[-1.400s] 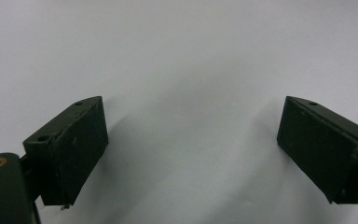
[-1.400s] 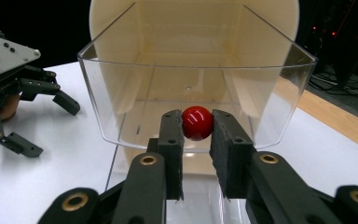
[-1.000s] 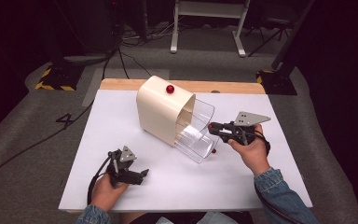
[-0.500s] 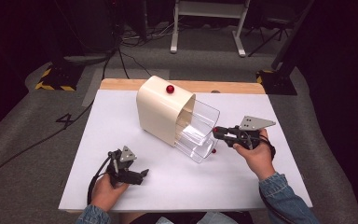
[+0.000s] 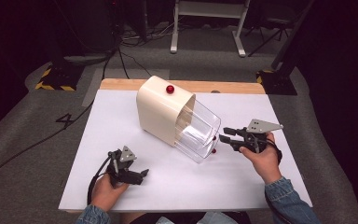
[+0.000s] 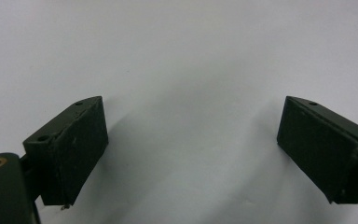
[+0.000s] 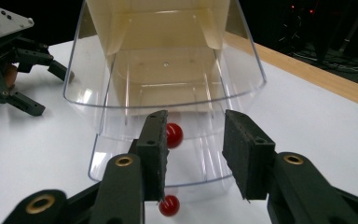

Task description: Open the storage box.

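Right gripper (image 7: 193, 156), jaws parted and empty, levelled at the clear drawer (image 7: 168, 98) of the cream desktop box (image 5: 161, 109), a red knob (image 7: 174, 135) just beyond its fingertips, apparently aligning to grasp; left gripper (image 6: 193, 140) rests wide open over bare white tabletop (image 5: 121, 126).

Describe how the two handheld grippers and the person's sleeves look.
Both the left gripper and the right gripper are black linkage frames with flat rectangular jaws, brass-coloured pivot bushings, and a grey three-cornered plate on top. A black cable loops from the left one. The pads look rough and dark. The person wears blue denim sleeves.
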Motion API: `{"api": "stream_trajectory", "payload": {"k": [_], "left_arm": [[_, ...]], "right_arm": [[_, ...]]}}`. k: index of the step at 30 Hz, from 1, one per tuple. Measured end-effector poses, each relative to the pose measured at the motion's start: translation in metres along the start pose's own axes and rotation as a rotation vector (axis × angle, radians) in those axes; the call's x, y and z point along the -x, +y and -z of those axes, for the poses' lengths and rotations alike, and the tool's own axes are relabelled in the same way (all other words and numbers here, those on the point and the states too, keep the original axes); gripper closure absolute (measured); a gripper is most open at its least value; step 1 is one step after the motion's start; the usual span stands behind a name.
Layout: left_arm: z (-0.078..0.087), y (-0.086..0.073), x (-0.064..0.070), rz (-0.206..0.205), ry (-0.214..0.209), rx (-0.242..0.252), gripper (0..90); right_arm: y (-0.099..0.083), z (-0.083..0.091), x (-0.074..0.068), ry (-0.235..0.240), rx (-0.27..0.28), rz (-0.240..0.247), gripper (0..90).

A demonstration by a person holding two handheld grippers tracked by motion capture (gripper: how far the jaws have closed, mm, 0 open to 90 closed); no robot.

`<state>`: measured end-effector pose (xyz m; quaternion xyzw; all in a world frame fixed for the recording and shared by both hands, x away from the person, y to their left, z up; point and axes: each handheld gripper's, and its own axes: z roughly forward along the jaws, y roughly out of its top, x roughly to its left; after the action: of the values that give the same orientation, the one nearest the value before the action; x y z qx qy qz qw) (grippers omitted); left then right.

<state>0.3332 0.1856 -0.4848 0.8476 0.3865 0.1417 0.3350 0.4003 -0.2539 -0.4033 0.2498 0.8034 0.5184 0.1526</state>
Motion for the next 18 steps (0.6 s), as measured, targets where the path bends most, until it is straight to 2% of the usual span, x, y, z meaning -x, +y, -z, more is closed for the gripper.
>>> {"api": "stream_trajectory", "payload": {"k": [7,9,11,12,13,14,18], "left_arm": [[0.000,0.000,0.000,0.002,0.000,0.001,8.8],[0.000,0.000,0.000,0.002,0.000,0.001,8.8],[0.000,0.000,0.000,0.002,0.000,0.001,8.8],[0.000,0.000,0.000,0.003,0.000,0.000,8.8],[0.000,0.000,0.000,0.003,0.000,0.000,8.8],[0.000,0.000,0.000,0.002,-0.001,0.000,8.8],[0.000,0.000,0.000,0.002,-0.001,0.000,8.8]], "right_arm": [[-0.012,0.015,0.005,-0.030,-0.028,-0.019,53.6],[-0.019,0.023,0.008,-0.053,-0.042,-0.031,47.6],[-0.022,0.026,0.009,-0.060,-0.049,-0.037,45.8],[-0.029,0.032,0.011,-0.078,-0.065,-0.053,41.9],[-0.029,0.032,0.011,-0.078,-0.065,-0.053,41.9],[-0.036,0.038,0.013,-0.094,-0.088,-0.065,40.5],[-0.051,0.049,0.019,-0.119,-0.124,-0.096,37.6]]}}
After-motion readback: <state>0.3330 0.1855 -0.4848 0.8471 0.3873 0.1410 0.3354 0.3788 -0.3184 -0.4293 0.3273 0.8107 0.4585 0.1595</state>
